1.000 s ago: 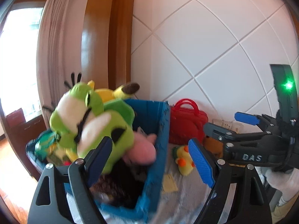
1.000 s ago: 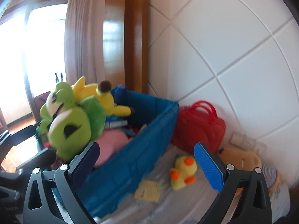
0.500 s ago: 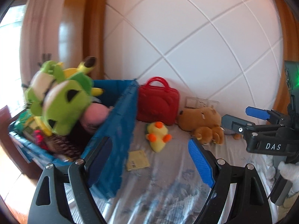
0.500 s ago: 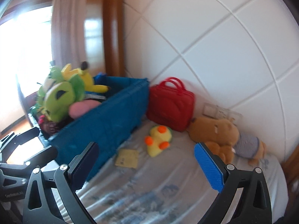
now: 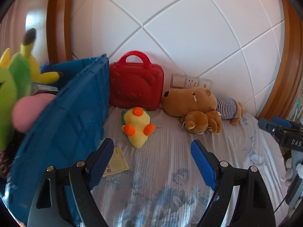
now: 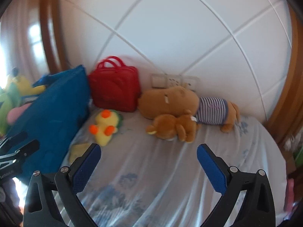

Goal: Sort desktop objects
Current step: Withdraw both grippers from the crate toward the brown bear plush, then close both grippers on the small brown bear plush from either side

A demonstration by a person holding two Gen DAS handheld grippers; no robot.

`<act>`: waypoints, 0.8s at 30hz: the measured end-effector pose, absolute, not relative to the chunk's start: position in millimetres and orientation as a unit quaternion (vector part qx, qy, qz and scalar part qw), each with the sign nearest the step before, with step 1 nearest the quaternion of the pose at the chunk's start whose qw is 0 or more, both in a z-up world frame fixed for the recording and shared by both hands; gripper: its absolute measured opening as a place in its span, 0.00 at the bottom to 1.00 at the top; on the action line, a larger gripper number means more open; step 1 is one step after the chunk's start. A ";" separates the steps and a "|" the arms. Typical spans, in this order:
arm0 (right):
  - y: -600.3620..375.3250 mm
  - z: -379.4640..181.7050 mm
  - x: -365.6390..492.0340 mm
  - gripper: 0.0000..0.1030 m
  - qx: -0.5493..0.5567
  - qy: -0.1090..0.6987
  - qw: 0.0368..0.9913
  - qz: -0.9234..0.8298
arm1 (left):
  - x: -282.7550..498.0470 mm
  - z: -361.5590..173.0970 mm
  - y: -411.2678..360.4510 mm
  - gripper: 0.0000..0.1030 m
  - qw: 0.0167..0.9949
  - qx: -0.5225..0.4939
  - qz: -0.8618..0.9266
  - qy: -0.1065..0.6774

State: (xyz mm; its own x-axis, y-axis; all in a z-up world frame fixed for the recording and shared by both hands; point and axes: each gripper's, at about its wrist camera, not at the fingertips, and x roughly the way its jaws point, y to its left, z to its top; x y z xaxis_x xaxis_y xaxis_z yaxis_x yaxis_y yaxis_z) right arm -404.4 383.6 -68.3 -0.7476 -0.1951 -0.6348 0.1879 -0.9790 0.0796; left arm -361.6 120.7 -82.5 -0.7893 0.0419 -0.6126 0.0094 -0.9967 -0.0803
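A blue bin (image 5: 62, 117) (image 6: 55, 109) on the left holds green, yellow and pink plush toys (image 5: 13, 98). On the pale sheet lie a yellow duck plush (image 5: 137, 126) (image 6: 105, 125), a small brown bear (image 5: 202, 122) (image 6: 173, 127), a large brown plush in a striped shirt (image 5: 191, 99) (image 6: 170, 100) and a yellowish card (image 5: 116, 162) (image 6: 76, 150). A red case (image 5: 135, 87) (image 6: 114, 89) stands against the wall. My left gripper (image 5: 152, 163) and right gripper (image 6: 148, 167) both hover open and empty in front of the toys. The right gripper (image 5: 280, 130) also shows at the left wrist view's right edge.
A white tiled wall with a socket panel (image 5: 189, 80) backs the bed. Wooden frame posts (image 5: 287, 79) stand at both sides. The flowered sheet (image 6: 151, 189) spreads under both grippers.
Both views have swung right, away from the bin toward the toys on the sheet. The bin has slid to the left edge; the brown plushes have come into full view. Both grippers stay open.
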 end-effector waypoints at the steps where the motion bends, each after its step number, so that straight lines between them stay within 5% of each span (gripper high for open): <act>1: 389.4 -74.5 -413.3 1.00 0.345 -0.008 0.098 -0.934 | -370.8 -88.0 122.0 0.81 0.007 -0.330 0.943 -0.040; 9: 433.2 -130.9 -492.5 1.00 0.384 -0.017 0.071 -0.920 | -450.6 -138.7 141.7 0.81 0.004 -0.375 0.926 -0.041; 24: 481.9 -234.6 -615.9 1.00 0.438 -0.019 0.074 -0.896 | -596.0 -244.1 306.2 0.81 0.147 -0.415 0.897 0.033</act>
